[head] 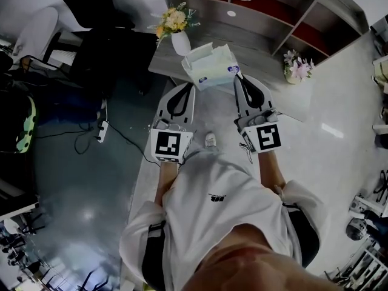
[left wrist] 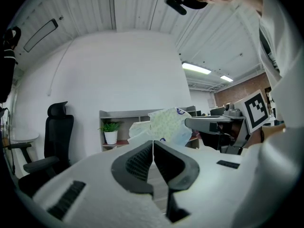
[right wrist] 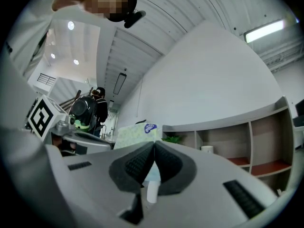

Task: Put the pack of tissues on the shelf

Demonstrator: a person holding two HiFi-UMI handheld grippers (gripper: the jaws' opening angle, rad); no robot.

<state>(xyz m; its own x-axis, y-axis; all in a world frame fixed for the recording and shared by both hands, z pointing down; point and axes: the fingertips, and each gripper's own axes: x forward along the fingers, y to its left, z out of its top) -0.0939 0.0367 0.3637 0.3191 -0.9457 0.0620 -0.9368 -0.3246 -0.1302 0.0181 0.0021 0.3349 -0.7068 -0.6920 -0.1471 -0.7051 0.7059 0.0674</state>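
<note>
Head view: we see the pack at 12 o'clock from the person, carried between two grippers over a grey top. The left gripper takes its 7 o'clock corner and the right gripper its 3 o'clock edge. In the left gripper view the jaws are pressed together on the wrapper's edge, the pack rising just past them. In the right gripper view the jaws are likewise nipped on pale wrapper. A vase stands at 11 o'clock of the pack, and the shelf at 1 o'clock.
</note>
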